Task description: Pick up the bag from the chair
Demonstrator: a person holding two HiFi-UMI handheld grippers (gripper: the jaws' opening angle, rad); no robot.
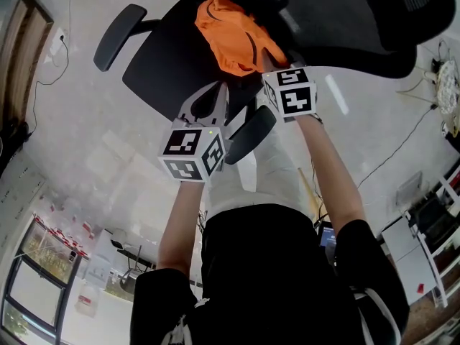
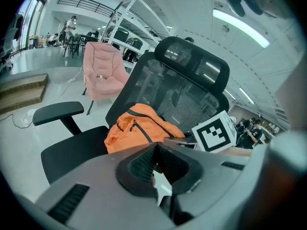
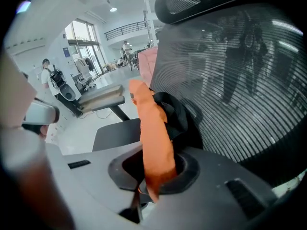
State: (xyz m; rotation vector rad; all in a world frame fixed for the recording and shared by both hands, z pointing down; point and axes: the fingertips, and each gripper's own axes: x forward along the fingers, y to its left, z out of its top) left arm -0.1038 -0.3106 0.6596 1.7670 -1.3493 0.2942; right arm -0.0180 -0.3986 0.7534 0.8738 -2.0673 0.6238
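An orange bag [image 1: 233, 34] lies on the seat [image 1: 162, 67] of a black office chair, leaning toward the mesh backrest [image 1: 345, 20]. My right gripper [image 1: 277, 60] is at the bag's near right edge, shut on a fold of orange fabric [image 3: 153, 138] that stands up between its jaws. My left gripper [image 1: 219, 95] hovers over the seat's front edge, short of the bag, with jaws together and nothing in them. From the left gripper view the bag [image 2: 139, 131] sits ahead, with the right gripper's marker cube [image 2: 214, 132] beside it.
The chair's armrests [image 1: 118, 34] [image 1: 250, 133] flank the seat; the near one lies just under my left gripper. A pink armchair [image 2: 103, 73] stands behind the chair. Cables [image 1: 43, 77] run over the pale floor at left. People stand far off in the hall.
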